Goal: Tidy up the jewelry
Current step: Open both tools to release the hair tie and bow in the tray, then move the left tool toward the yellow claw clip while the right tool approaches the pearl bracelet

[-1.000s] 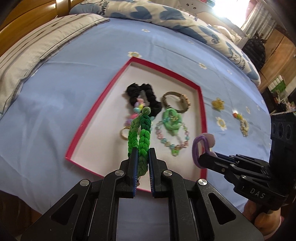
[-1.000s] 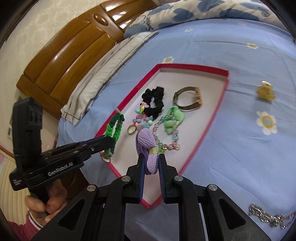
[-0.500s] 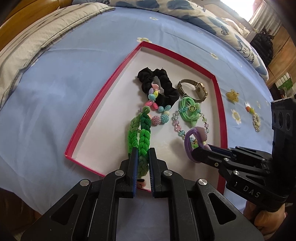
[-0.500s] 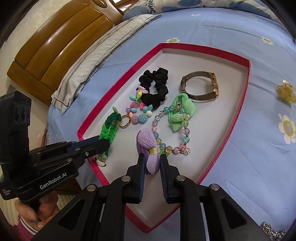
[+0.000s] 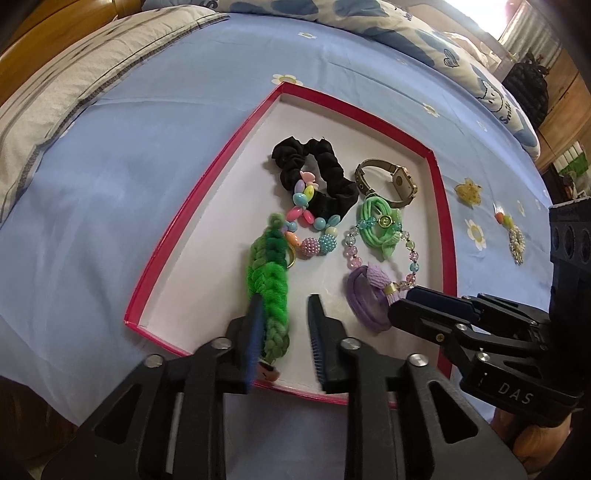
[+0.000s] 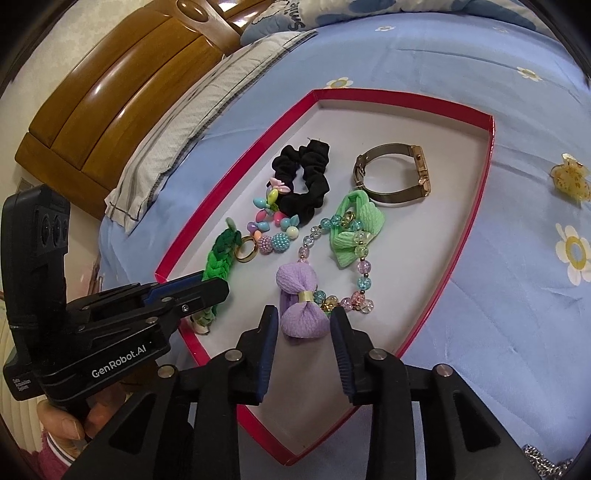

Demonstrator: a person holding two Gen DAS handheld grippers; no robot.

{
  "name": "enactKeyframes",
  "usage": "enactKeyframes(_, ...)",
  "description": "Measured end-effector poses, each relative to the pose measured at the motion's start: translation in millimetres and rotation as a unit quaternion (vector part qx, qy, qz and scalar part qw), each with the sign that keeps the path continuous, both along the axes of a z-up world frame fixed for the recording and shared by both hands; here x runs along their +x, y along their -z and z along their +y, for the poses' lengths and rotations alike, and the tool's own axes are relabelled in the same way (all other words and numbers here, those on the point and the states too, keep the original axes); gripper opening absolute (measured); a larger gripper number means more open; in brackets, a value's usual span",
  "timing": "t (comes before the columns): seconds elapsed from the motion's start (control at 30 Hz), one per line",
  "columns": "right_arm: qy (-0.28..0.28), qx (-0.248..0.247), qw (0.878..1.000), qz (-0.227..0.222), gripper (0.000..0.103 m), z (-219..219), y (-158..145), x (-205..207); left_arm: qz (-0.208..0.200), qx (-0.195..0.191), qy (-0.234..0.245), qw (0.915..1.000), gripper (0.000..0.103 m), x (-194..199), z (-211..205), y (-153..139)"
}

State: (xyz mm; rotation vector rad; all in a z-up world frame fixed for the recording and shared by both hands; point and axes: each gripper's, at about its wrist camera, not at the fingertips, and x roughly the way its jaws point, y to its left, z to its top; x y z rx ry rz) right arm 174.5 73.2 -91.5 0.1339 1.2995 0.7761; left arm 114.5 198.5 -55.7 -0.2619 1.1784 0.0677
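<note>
Lying between parted right claw [image 6: 304,319]: purple bow [image 6: 301,306].

You were working in a home bedroom: a bed with a blue flowered sheet [image 6: 461,55], a striped pillow [image 6: 192,122] against the wooden headboard [image 6: 110,107], a patterned quilt [image 5: 406,33] (wooden furniture [image 5: 565,96] stood beyond it).

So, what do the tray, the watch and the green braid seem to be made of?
Tray: probably cardboard, red rim with a matte white floor and thin folded walls. Watch: metal by its look, with a gold-toned case and a fine mesh band. Green braid: soft plaited cord or fabric, matte.
</note>
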Motion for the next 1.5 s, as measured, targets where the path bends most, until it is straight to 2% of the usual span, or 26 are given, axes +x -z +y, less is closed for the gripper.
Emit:
enactKeyframes(0.03,0.001,0.001,1.0,0.001,0.032,-1,0,0,0.001,0.002,-0.001,1.0,0.033,0,0,0)
enactKeyframes(0.3,0.019,0.018,1.0,-0.004,0.033,-15,-12,-1,-0.005,-0.004,-0.006,1.0,0.037,-4,1,-5)
enactKeyframes(0.47,0.039,0.031,0.999,-0.015,0.039,-35,-25,-4,-0.02,-0.003,-0.003,0.9998,0.037,-6,-3,-18)
enactKeyframes(0.57,0.057,0.038,0.997,-0.02,0.045,-53,-32,-5,-0.026,-0.006,0.002,0.9996,0.043,-5,-9,-24)
enactKeyframes(0.77,0.103,0.028,0.993,-0.039,0.049,-97,-38,-8,-0.038,-0.014,0.037,0.9985,0.044,1,-40,-36)
enactKeyframes(0.93,0.152,0.017,0.987,-0.04,0.049,-144,-36,-7,-0.041,-0.017,0.071,0.9965,0.049,11,-73,-41)
enactKeyframes(1.13,0.216,0.007,0.976,-0.038,0.051,-200,-33,-9,-0.041,-0.022,0.104,0.9935,0.05,22,-112,-42)
enactKeyframes(1.5,0.299,-0.008,0.953,-0.044,0.051,-272,-27,-4,-0.047,-0.027,0.148,0.9875,0.059,63,-166,-45)
